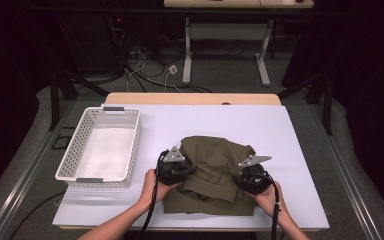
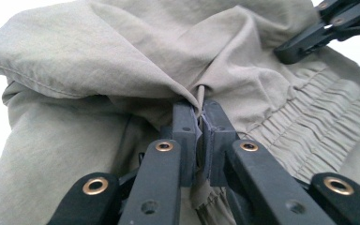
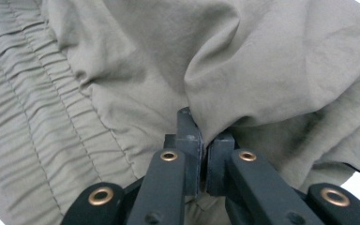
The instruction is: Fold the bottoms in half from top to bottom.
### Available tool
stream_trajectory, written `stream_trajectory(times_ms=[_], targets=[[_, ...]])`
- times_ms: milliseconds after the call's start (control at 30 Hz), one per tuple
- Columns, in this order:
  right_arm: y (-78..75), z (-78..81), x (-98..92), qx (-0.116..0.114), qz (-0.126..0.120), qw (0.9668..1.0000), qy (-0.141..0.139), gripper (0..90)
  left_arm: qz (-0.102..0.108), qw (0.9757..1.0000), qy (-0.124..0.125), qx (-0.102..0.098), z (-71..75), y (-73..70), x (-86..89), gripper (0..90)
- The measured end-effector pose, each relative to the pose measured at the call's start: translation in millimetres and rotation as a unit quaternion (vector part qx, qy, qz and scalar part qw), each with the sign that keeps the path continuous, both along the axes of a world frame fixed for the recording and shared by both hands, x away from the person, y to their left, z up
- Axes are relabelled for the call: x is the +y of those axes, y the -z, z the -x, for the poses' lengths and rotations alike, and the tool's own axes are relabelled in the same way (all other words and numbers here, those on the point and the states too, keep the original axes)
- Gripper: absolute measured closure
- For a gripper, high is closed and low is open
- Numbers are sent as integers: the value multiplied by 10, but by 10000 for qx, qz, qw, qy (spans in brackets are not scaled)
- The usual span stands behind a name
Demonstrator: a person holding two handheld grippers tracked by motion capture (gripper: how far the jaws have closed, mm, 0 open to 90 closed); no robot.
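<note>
Presently: no brand, label or legible writing on olive garment [image 1: 214, 172]. Garment bunched at table's near edge, right of centre. Left tool [image 2: 199, 123] clamped on fabric fold; right tool [image 3: 201, 140] likewise, beside elastic waistband [image 3: 33, 117]. White perforated basket [image 1: 125, 150] at left edge. Table [image 1: 280, 135] top white, wood strip at far edge. Room dark; grey floor, cables, second desk [image 1: 225, 35] behind.

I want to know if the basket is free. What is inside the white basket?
The basket holds nothing visible; its white bottom is bare. Its near wall hides a thin strip of the floor. The garment lies beside it on the table.
</note>
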State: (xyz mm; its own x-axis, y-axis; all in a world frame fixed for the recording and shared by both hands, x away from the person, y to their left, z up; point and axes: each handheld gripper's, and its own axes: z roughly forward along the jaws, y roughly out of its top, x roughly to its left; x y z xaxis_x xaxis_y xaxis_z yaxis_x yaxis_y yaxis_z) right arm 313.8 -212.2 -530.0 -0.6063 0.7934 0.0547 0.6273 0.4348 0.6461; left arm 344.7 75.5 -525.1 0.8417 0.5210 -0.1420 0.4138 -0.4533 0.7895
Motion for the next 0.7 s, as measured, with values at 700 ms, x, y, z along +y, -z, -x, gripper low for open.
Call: stream_trajectory(times_ms=[700], targets=[[-121, 256, -64, 256, -2, 9984, -498, 863, -182, 9974, 430, 541, 195, 10, 68, 875]])
